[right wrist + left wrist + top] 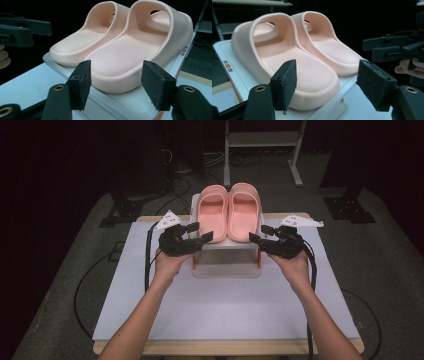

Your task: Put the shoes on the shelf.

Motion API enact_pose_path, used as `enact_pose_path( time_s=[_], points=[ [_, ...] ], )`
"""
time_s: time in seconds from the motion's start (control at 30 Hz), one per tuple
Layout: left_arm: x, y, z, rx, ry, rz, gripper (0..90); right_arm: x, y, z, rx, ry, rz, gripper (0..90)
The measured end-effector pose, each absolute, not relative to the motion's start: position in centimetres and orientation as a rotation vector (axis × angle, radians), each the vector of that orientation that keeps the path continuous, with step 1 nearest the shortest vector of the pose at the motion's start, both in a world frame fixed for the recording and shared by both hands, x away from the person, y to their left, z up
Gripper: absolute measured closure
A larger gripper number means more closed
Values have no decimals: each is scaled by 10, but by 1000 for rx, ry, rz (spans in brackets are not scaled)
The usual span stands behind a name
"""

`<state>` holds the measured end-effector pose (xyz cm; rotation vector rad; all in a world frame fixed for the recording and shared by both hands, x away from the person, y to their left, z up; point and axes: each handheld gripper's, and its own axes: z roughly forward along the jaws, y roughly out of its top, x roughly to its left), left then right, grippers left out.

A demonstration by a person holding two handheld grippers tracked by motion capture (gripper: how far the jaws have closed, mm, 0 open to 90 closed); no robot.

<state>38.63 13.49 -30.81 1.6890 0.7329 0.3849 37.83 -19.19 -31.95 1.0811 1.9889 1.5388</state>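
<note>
Forearms enter the high view from the bottom edge, each hand carrying a set of tongs at the near end of a white box (227,265) that stands on the table (220,315).

Left tongs (200,232): positioned at the near-left corner of the box, pointing toward the heel of the left slipper (212,214). In the left gripper view the jaws stand apart, with the rounded heel of that slipper (294,72) in front of the gap. Neither pad presses on it; a visible gap remains on each side. State: wide, holding nothing.

Right tongs (260,234): positioned at the near-right corner of the box, pointing toward the heel of the right slipper (243,211). In the right gripper view the jaws stand apart in the same manner, with the heel of that slipper (125,60) in front of the gap and clear of both pads. State: wide, holding nothing.

Slippers: two pink slides, side by side and touching along their inner edges, soles down on the top face of the box, toes pointing away from the person, heels at the near edge.

Box: white, with an orange edge at its side, set on the white sheet that covers the table, toward the far edge.

A black cable (148,255) trails from each set of tongs down over the table.
</note>
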Motion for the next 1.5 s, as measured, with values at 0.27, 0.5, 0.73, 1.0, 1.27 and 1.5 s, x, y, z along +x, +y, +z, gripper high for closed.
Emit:
enact_pose_path(
  time_s=[0.27, 0.5, 0.73, 1.0, 1.27, 1.5],
  points=[
    [378, 134, -310, 1701, 714, 392, 294, 370, -194, -324, 1077, 1985, 1545, 369],
    [370, 135, -314, 1701, 719, 398, 262, 365, -197, -329, 1071, 1992, 1542, 365],
    [362, 135, -319, 1705, 710, 398, 230, 357, -197, -331, 1059, 2003, 1562, 337],
    [356, 134, -323, 1713, 704, 399, 195, 350, -198, -340, 1062, 2020, 1566, 320],
    [347, 137, -331, 1713, 712, 398, 169, 344, -202, -350, 1070, 2026, 1558, 310],
    [341, 139, -338, 1722, 712, 400, 154, 339, -208, -360, 1095, 2031, 1564, 290]
  ],
)
